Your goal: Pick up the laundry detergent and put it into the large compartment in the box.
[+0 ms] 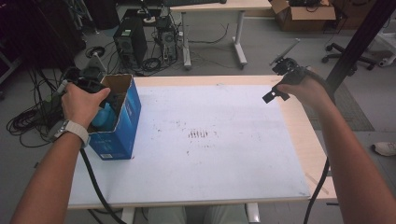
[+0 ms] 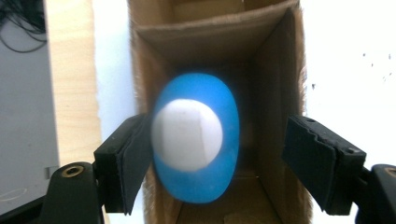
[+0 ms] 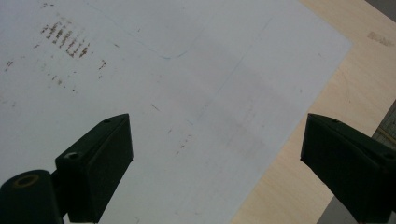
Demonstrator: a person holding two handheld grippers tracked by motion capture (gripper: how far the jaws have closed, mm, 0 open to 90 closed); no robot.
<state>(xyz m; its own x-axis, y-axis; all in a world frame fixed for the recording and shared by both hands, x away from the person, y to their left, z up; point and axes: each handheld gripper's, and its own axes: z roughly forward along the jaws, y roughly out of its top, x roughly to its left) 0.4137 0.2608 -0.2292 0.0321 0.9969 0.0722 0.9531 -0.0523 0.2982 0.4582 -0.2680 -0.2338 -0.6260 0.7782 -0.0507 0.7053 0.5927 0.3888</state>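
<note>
Blue, smooth oval bottle (image 2: 196, 140) stands inside fibrous cardboard box (image 2: 275, 93).

High view: above the near table (image 1: 308, 140) edge, looking fwd and down over the whole white sheet (image 1: 210, 154). Left gripper view: looks straight down into the blue box (image 2: 275, 84), very close, sheet at its sides. Right gripper view: tilted down, fairly near the sheet (image 3: 187, 70), far from the box. All three share the sheet.
</note>
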